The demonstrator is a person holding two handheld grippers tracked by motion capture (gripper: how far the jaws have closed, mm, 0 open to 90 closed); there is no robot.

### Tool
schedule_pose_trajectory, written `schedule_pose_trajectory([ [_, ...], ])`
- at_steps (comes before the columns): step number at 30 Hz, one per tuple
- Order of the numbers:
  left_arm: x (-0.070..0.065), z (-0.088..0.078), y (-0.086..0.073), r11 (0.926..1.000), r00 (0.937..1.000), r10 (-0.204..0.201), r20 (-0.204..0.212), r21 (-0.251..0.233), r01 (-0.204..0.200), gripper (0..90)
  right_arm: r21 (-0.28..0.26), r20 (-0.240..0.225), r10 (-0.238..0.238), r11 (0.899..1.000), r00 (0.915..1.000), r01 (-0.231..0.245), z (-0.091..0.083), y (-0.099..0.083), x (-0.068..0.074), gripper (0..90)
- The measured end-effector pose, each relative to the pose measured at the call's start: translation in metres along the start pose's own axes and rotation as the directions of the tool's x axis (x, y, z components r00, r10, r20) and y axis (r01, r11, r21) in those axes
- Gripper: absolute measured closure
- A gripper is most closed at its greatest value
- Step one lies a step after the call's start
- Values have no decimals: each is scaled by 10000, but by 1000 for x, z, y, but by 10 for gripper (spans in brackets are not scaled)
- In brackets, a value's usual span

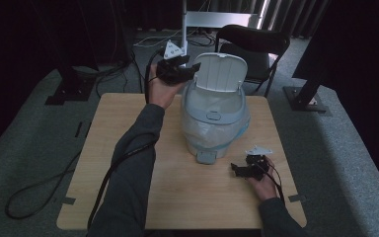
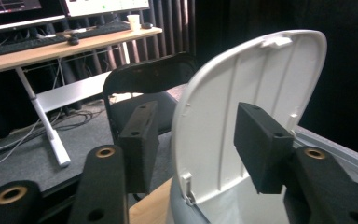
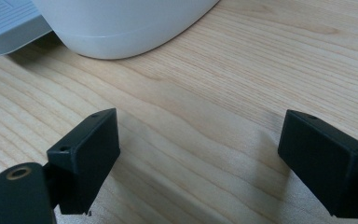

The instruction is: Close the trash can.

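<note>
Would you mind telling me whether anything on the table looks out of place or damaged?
Nothing stands out. The bin stands upright on the table with its lid raised, and its liner looks tidy. Both the left gripper and the right gripper are open and hold nothing.

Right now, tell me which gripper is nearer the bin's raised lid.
Left. The left gripper straddles the lid edge, jaws open; the right gripper rests low on the table.

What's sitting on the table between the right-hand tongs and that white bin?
Nothing: in the right gripper view, bare wooden table runs from the open right tongs to the white bin.
</note>
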State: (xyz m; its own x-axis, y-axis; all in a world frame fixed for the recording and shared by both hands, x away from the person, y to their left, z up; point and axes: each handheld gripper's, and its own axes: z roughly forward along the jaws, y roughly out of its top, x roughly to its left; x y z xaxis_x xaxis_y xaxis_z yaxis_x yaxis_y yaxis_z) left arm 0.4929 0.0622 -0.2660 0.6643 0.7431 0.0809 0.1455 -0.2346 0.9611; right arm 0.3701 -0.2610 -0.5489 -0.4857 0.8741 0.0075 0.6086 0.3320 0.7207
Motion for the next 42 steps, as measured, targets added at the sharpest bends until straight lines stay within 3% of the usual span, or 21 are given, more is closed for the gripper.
schedule_pose_trajectory([
  [8,1,14,1,9998,9999,-49,107,171,47,432,0,1,2,10000,10000,-2,0,0,0,115],
  [12,1,18,2,9999,9987,-163,492,0,163,438,3,0,1,10000,10000,-1,0,0,0,115],
  [25,-1,16,6,10000,9956,-29,937,19,27,462,-1,1,2,10000,10000,-2,0,0,0,115],
  [36,0,2,-7,9990,9831,407,1787,-241,-370,473,0,0,6,10000,10000,-6,0,0,0,115],
  [42,-2,-3,-13,9972,9695,727,2341,19,-752,475,-5,14,-4,10000,10000,4,0,0,0,115],
])
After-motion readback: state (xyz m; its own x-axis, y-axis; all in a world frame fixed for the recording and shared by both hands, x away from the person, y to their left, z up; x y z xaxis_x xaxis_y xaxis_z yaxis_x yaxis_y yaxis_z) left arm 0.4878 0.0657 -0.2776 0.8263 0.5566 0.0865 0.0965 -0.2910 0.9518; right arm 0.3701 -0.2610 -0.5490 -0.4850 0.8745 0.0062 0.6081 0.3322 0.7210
